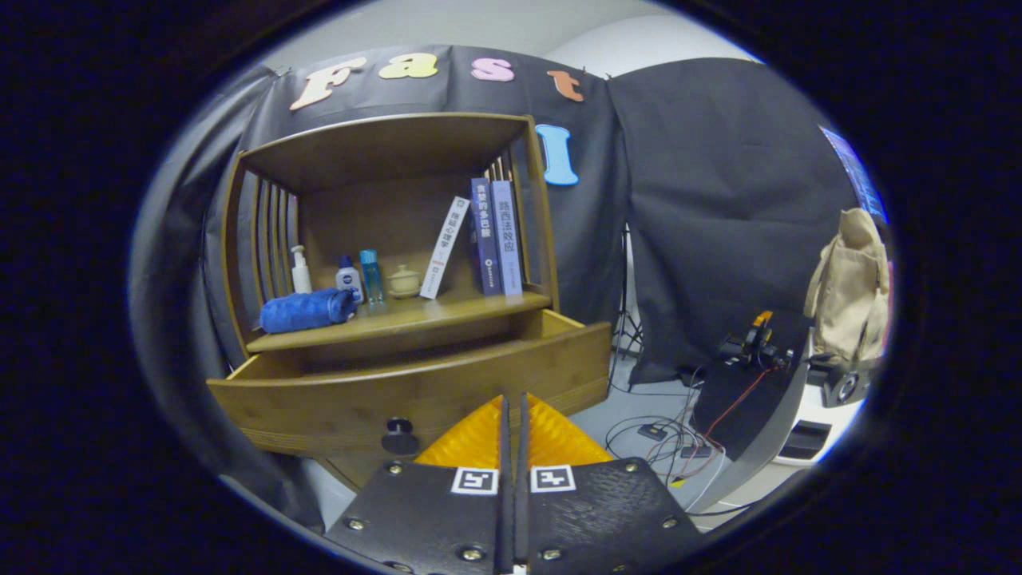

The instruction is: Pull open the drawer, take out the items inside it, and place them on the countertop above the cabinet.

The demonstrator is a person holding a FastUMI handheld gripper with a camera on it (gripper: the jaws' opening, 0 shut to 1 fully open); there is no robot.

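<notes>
The wooden cabinet's drawer (pixel 415 383) stands pulled out, its front panel just ahead of my fingers and its dark round knob (pixel 399 435) a little to their left. The drawer's inside is hidden behind its front panel. On the countertop (pixel 447 307) above it lie a rolled blue towel (pixel 307 310), a white pump bottle (pixel 301 271), a small white-and-blue bottle (pixel 348 279), a slim blue bottle (pixel 371 276) and a pale lidded cup (pixel 404 281). My gripper (pixel 513 399) is shut with nothing between its fingers, close to the drawer front.
Three books (pixel 479 239) lean at the right end of the countertop under the cabinet's wooden top. To the right, cables (pixel 671 439) lie on the floor beside a dark stand, and a beige bag (pixel 850 287) hangs further right.
</notes>
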